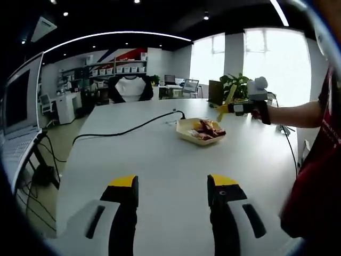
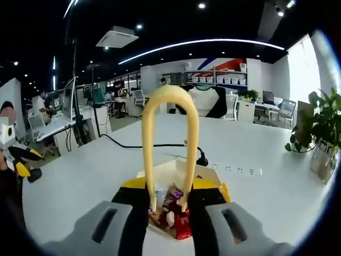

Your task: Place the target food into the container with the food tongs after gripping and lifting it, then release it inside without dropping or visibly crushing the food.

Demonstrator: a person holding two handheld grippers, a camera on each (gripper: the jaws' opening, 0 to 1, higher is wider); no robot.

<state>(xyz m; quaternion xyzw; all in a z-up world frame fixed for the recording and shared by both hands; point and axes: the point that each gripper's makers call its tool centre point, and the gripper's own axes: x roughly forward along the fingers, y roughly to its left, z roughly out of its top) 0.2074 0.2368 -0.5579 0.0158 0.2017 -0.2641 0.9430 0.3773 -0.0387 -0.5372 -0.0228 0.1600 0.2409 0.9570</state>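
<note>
Holding yellow tongs (image 2: 169, 144) clamped in my right gripper (image 2: 169, 213), tips down among wrapped snacks (image 2: 173, 210) in the paper tray (image 2: 213, 176) on the white counter (image 2: 250, 181). My left gripper (image 1: 176, 197) hovers over bare counter, jaws apart, holding nothing. Black cable (image 1: 122, 129) runs beside the tray.

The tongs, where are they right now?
In the right gripper view, the tongs stand between the right gripper jaws, tips down among the snacks in the tray.
</note>
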